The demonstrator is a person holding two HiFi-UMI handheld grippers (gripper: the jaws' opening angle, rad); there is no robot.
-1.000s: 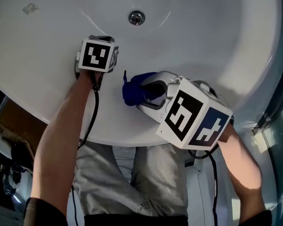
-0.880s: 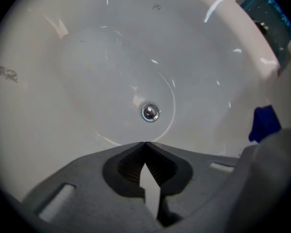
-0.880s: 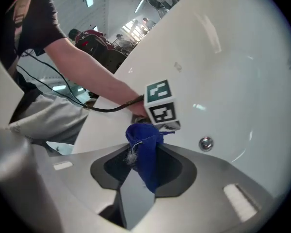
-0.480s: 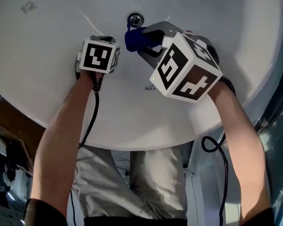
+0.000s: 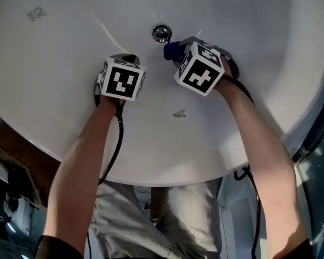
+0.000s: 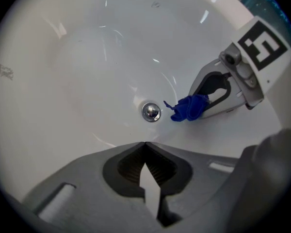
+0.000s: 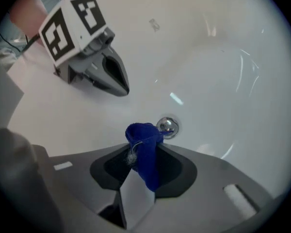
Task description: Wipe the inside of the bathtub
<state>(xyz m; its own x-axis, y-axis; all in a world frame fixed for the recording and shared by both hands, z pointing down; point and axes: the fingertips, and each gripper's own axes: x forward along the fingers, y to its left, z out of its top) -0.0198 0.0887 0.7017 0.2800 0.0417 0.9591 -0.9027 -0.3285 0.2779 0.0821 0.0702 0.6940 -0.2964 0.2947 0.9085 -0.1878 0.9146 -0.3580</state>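
The white bathtub (image 5: 54, 69) fills the head view, with a chrome drain (image 5: 161, 33) low on its inner wall. My right gripper (image 5: 173, 52) is shut on a small blue cloth (image 5: 170, 50), which rests against the tub just right of the drain. In the right gripper view the blue cloth (image 7: 144, 147) bunches up between the jaws, next to the drain (image 7: 168, 125). My left gripper (image 5: 112, 72) stays to the left on the tub wall, shut and empty. The left gripper view shows the drain (image 6: 151, 111), the cloth (image 6: 189, 108) and its own closed tips (image 6: 144, 143).
A small grey smudge (image 5: 179, 113) marks the tub wall below the right gripper, and another mark (image 5: 36, 13) sits at the upper left. The tub rim (image 5: 167, 177) curves in front of the person's legs. A glass panel (image 5: 318, 161) stands at the right.
My right gripper has carried the blue cloth up the tub wall from near the rim to beside the drain. The left gripper has stayed nearly in place.
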